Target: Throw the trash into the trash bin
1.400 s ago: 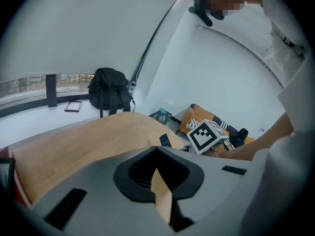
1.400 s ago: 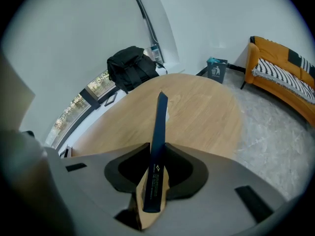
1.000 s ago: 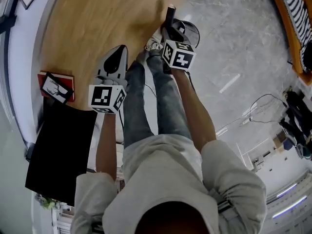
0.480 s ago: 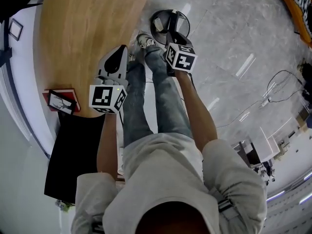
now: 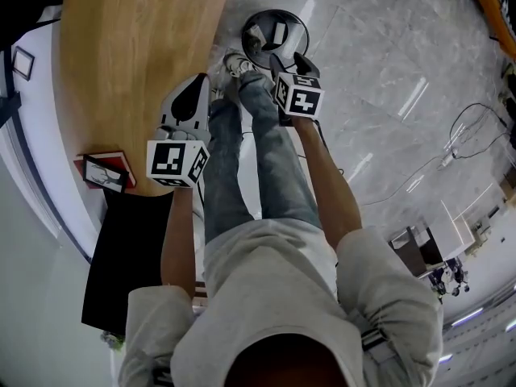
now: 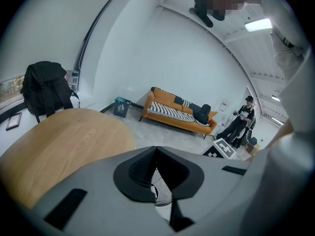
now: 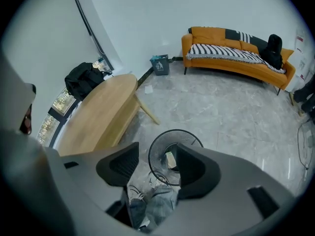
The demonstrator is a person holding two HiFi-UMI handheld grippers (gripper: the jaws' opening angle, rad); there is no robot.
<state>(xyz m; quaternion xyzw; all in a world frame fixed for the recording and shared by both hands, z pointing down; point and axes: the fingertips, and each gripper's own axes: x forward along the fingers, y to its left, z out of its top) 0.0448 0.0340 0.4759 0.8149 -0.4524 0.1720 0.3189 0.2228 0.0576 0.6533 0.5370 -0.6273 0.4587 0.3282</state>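
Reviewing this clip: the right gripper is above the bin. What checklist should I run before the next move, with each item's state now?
1. Right gripper over the trash bin: ok, the bin shows between its fingers.
2. Right fingers released: ok, they have just been opening, with nothing held between them.
3. Trash in the bin: ok, a pale piece shows inside the rim.
4. Left gripper free: ok, fingers together, nothing between them.
5. More trash on the wooden table: cannot tell, only part of it is in view.
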